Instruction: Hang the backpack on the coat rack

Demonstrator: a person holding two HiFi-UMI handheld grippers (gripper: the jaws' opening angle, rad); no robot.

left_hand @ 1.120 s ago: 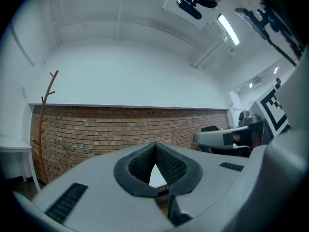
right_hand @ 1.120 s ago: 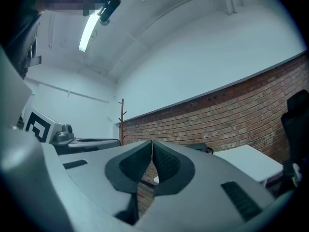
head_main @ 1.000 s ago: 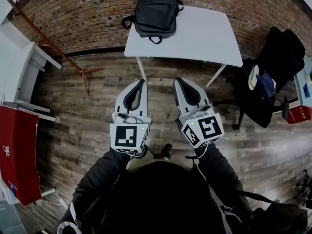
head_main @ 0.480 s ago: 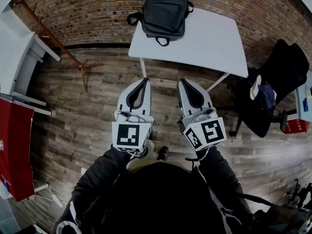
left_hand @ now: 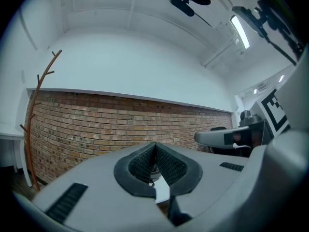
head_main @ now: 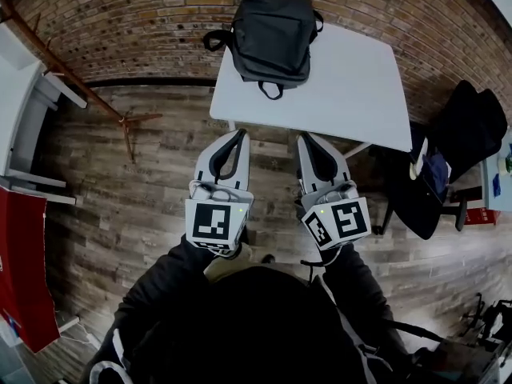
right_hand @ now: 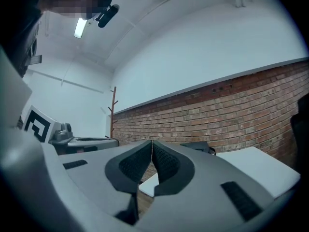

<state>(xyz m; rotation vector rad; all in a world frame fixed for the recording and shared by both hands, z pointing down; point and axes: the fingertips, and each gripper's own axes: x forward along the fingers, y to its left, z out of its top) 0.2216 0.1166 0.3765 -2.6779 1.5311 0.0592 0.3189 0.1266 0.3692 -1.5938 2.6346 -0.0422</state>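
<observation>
There is one black backpack (head_main: 274, 37), lying on the one white tabletop (head_main: 352, 94) at the far side. One wooden coat rack (head_main: 96, 93) stands at the far left. Two tools show near: the left tool (head_main: 239, 133) and the right tool (head_main: 306, 138). One dark chair (head_main: 448, 166) sits at the right.

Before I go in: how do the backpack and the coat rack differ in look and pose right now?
The backpack is a soft, dark, bulky bag; the coat rack is a thin brown wooden pole with bare branches. The backpack lies flat on the white table straight ahead; the coat rack stands upright on the wood floor, off to the left. Both sit close to the brick wall.
</observation>
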